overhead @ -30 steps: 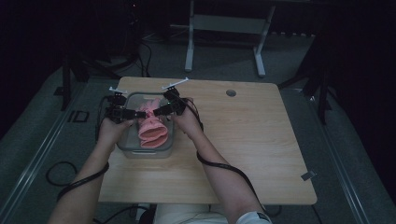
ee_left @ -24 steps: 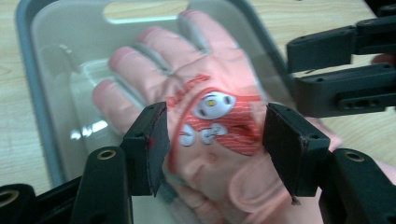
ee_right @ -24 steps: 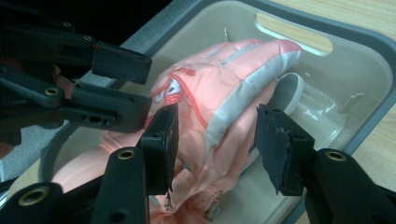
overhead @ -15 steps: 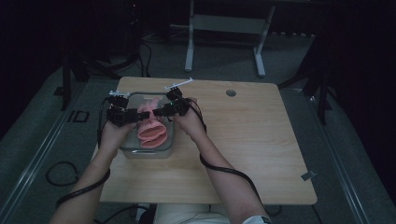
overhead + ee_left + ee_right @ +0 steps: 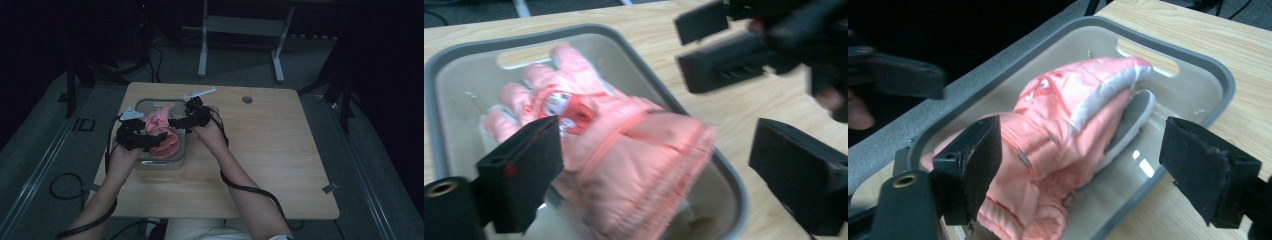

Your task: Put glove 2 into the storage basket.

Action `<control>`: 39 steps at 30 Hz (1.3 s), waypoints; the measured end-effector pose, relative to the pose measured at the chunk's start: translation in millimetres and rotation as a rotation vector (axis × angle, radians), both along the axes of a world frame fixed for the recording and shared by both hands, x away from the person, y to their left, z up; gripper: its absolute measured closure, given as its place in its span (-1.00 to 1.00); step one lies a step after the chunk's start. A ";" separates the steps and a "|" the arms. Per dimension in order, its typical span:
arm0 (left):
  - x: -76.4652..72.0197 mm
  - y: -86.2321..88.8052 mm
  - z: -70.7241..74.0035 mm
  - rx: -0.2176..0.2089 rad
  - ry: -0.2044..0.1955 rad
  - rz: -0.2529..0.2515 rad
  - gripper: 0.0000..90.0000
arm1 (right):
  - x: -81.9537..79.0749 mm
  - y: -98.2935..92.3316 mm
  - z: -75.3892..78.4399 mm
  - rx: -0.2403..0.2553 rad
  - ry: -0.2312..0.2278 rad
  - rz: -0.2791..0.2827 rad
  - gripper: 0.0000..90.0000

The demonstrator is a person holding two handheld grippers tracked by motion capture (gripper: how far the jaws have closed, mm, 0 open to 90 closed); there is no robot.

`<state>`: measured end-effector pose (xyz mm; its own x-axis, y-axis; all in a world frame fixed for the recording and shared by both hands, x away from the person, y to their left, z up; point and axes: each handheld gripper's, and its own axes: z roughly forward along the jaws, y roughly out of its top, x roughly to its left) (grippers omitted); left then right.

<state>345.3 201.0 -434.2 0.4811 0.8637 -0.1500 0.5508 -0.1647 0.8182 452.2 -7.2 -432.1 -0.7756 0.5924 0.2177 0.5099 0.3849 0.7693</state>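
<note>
A pair of pink padded gloves (image 5: 161, 131) lies in a clear bin with a grey rim (image 5: 150, 101) on the left part of the wooden table. In the left gripper view the gloves (image 5: 634, 150) show a small cartoon patch and lie between the wide jaws of my left gripper (image 5: 654, 145), whose pads do not press on them. My right gripper (image 5: 1080, 150) hangs over the bin's right side, jaws apart around the gloves (image 5: 1068, 125) without touching. Both grippers' jaws have just been opening. From above, the left gripper (image 5: 152, 141) and right gripper (image 5: 176, 122) flank the gloves.
The bin sits near the table's (image 5: 280, 160) left edge. A round cable hole (image 5: 247, 99) lies at the far middle. Beyond the table stands a metal frame (image 5: 240, 25), and cables run over the dark floor.
Both grippers have let go of the gloves, which now rest in the bin. The left hand has drawn back toward the near side and the right hand has edged away to the right.
</note>
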 end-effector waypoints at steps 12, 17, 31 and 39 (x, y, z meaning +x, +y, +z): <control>-40.2 -16.3 -5.4 0.047 -0.073 0.048 -0.98 | -7.9 -16.0 -15.6 -0.040 -0.023 -0.035 -0.64; -61.1 -21.9 -15.4 0.028 -0.074 0.048 -0.98 | -7.8 -22.1 -22.5 -0.085 -0.044 -0.055 -0.64; -92.0 -52.8 -61.0 0.048 -0.054 -0.033 -0.98 | -1.9 -46.5 -50.6 -0.113 -0.101 -0.158 -0.66; -93.6 -70.2 -83.8 0.064 -0.042 -0.044 -0.98 | -3.8 -59.1 -66.7 -0.112 -0.128 -0.213 -0.66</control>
<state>251.6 130.8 -517.9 0.5231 0.8490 -0.0742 0.5071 -0.2402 0.8277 448.4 -66.3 -498.8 -0.6478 0.7602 0.0498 0.4901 0.3658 0.7912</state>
